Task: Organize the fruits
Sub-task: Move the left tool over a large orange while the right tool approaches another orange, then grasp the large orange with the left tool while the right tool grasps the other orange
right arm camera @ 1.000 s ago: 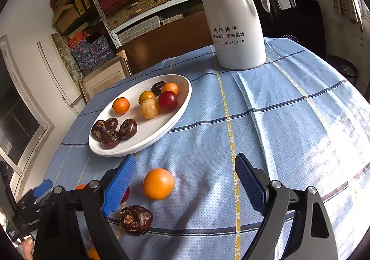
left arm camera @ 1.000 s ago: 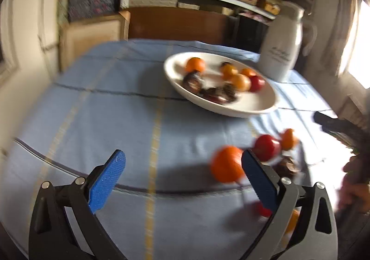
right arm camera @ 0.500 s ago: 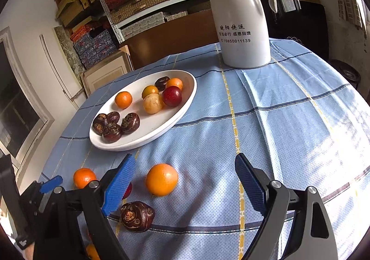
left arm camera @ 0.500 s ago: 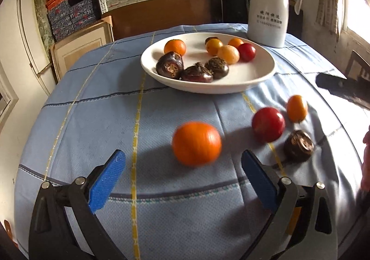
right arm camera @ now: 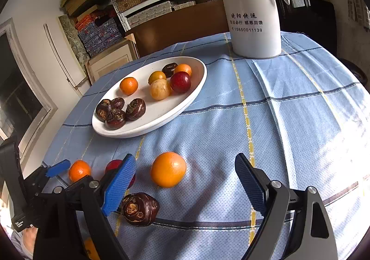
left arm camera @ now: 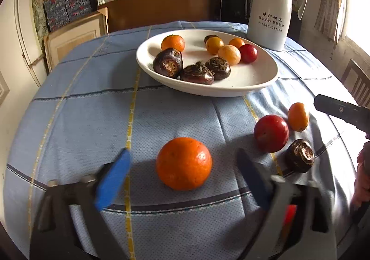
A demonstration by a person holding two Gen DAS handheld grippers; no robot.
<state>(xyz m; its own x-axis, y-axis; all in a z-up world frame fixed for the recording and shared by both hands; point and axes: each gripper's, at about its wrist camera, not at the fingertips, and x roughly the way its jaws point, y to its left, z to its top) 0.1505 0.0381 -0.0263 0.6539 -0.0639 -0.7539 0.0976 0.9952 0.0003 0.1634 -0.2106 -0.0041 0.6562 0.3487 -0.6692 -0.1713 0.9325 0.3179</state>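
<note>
A white oval plate [left arm camera: 254, 82] [right arm camera: 194, 95] on the blue tablecloth holds several small orange, red and dark brown fruits. Loose on the cloth lie an orange mandarin [left arm camera: 183, 163] [right arm camera: 79, 170], a red plum [left arm camera: 271, 133] [right arm camera: 114, 164], a small orange kumquat [left arm camera: 298, 116] [right arm camera: 168, 169] and a dark water chestnut [left arm camera: 299, 156] [right arm camera: 140, 209]. My left gripper [left arm camera: 182, 181] is open, its blue fingers either side of the mandarin, not touching it. My right gripper [right arm camera: 185, 182] is open and empty, the kumquat between its fingers, just ahead.
A tall white thermos jug [left arm camera: 269, 5] [right arm camera: 252, 10] stands behind the plate at the table's far right. Shelves of boxes and a wooden cabinet lie beyond the round table's far edge. Another orange fruit [right arm camera: 91, 248] shows under my right gripper.
My left gripper has swung right and come down closer to the table; the mandarin now sits centred between its fingers. My right gripper has edged forward slightly. Both stay open.
</note>
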